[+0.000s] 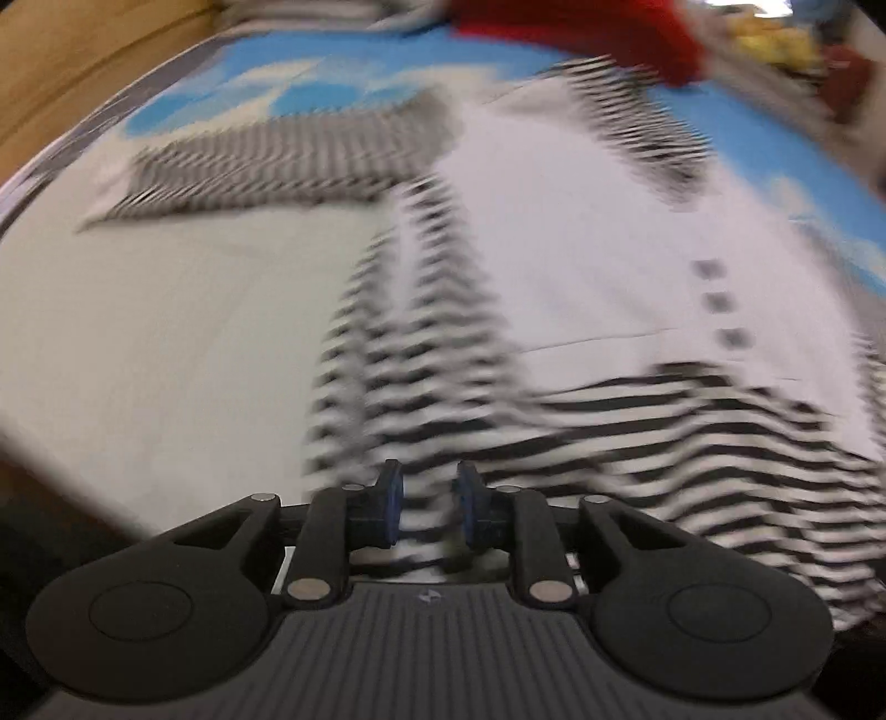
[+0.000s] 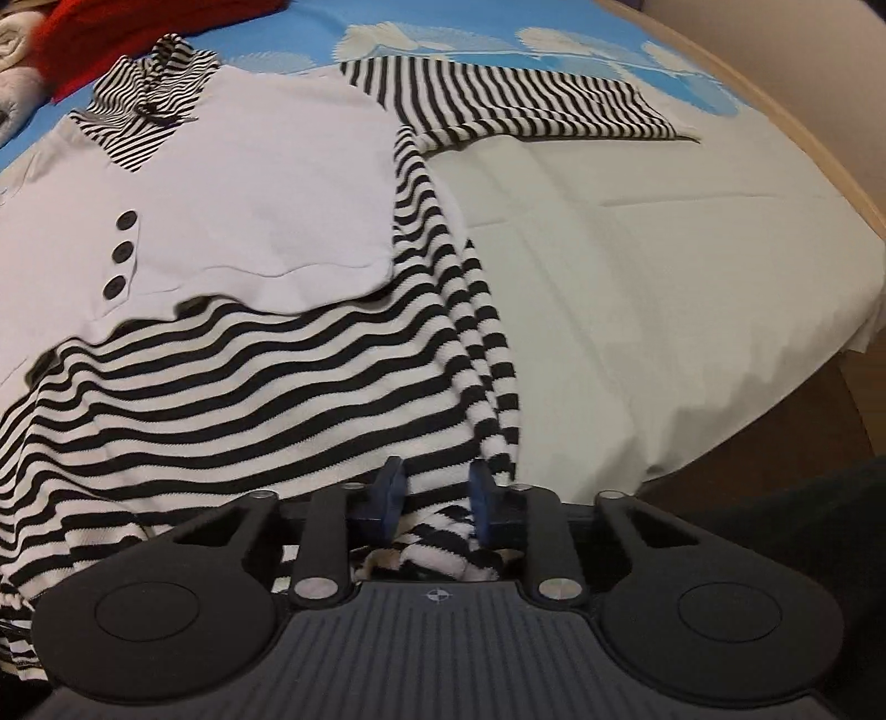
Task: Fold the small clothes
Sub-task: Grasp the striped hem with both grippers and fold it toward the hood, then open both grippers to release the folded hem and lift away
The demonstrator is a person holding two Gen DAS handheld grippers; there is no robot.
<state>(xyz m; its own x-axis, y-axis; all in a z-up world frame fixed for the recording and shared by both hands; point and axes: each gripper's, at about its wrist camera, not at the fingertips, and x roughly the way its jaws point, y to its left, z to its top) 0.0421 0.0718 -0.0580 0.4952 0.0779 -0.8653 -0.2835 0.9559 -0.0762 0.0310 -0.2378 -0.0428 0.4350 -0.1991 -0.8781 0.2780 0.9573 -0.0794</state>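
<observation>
A striped top (image 2: 232, 354) lies spread flat on a bed, over a pale sheet (image 2: 637, 249) and a blue cloth with white cloud shapes (image 2: 487, 33). A wooden bed edge (image 2: 819, 127) curves past the sheet on the far side from the top. The top has a plain white front panel with three dark buttons (image 2: 120, 252) and a striped collar; one striped sleeve (image 2: 526, 105) stretches sideways from the top across the sheet. Beyond the collar lies a red garment (image 2: 111, 27).

The right gripper (image 2: 436, 493) pinches the top's bunched striped hem, cloth filling the gap between its blue pads. The left gripper (image 1: 427, 501) stands narrowed at the hem with striped cloth between the pads; blur hides whether they press it.

No writing is readable.
</observation>
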